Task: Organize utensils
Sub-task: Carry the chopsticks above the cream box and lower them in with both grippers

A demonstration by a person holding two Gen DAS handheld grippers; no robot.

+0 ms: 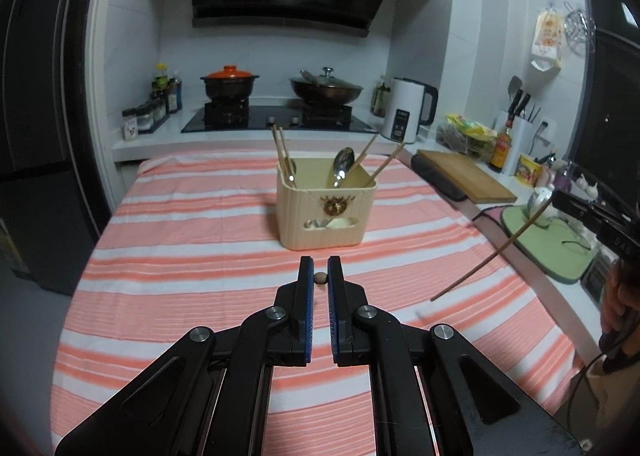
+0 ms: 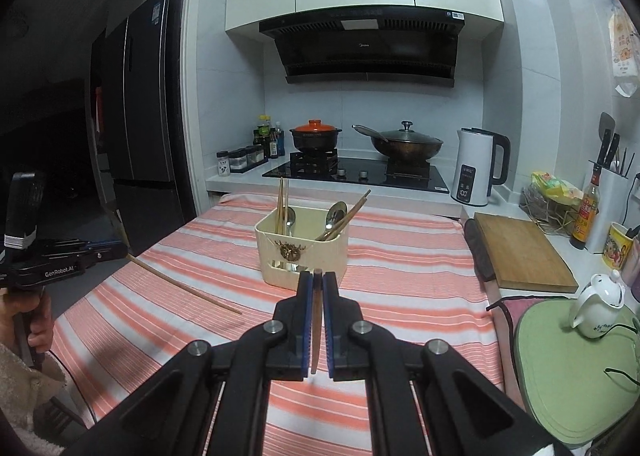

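A cream utensil holder stands mid-table on the striped cloth, holding spoons and several wooden chopsticks. My left gripper is shut on one wooden chopstick, seen end-on between its tips; in the right wrist view that chopstick slants from the left gripper down to the cloth. My right gripper is shut on another chopstick, just short of the holder; it shows in the left wrist view slanting down from the right gripper.
A wooden cutting board lies right of the cloth, with a green mat and white teapot nearer. A stove with pots, a white kettle and bottles stand behind. A dark fridge stands left.
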